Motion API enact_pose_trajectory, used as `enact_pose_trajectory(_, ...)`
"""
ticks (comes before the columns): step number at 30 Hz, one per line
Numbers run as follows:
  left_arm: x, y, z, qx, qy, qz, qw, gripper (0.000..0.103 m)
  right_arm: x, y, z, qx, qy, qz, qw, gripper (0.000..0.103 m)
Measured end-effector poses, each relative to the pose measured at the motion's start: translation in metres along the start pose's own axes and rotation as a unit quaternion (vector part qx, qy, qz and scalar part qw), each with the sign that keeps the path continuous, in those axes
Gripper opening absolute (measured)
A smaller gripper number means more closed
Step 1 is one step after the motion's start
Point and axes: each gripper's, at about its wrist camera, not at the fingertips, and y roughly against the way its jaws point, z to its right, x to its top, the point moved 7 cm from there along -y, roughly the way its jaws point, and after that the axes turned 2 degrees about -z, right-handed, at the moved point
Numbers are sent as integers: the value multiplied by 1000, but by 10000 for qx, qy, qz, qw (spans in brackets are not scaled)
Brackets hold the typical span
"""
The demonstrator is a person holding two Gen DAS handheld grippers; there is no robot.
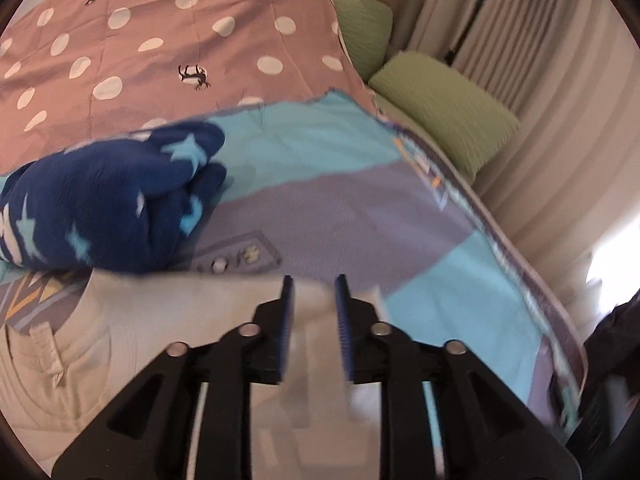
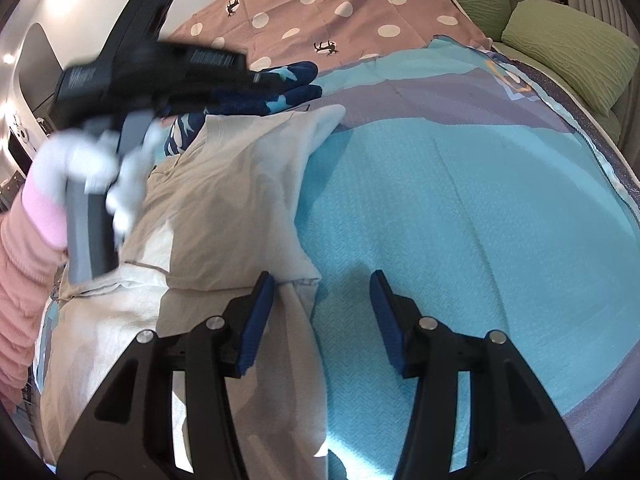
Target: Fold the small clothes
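Observation:
A beige garment (image 1: 120,360) lies spread on the blue and grey bedspread (image 1: 360,200). My left gripper (image 1: 314,284) hovers over its far edge, jaws apart with a narrow gap and no cloth pinched between them. In the right wrist view the same garment (image 2: 232,200) lies folded over at the left. My right gripper (image 2: 322,280) stands open above the garment's right edge, one finger over the cloth, the other over the bedspread (image 2: 460,220). A gloved hand (image 2: 80,164) with a pink sleeve holds the left tool, blurred, over the garment's far left.
A crumpled navy garment with light stars (image 1: 112,200) lies just beyond the beige one. A pink polka-dot blanket (image 1: 160,40) covers the far bed. Green pillows (image 1: 440,104) and curtains (image 1: 540,60) line the right side, past the bed's edge.

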Motion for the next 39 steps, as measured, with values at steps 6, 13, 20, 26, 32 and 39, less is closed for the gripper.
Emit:
enact_pose_trajectory(6, -45, 15, -19, 51, -200, -80, 9998, 40, 6, 10, -1, 106, 26, 124, 9999, 51)
enact_pose_trajectory(13, -63, 23, -40, 365, -563, -93, 9977, 42, 33, 23, 5, -320, 727, 266, 9965, 35)
enact_pose_trajectory(20, -75, 11, -31, 448, -846, -65, 9954, 43, 29, -24, -10, 614, 574, -613, 9946, 29)
enact_pose_trajectory(26, -81, 11, -32, 399, -902, 138, 9950, 44, 39, 13, -39, 2121, 120, -246, 9769, 3)
enact_pose_trajectory(32, -84, 12, -32, 395, -905, 205, 9949, 44, 78, -6, 36, 836, -891, -290, 9921, 22)
enact_pose_trajectory(39, -85, 14, -32, 355, -885, 262, 9951, 44, 108, -88, 17, 986, -1127, -951, 9841, 61)
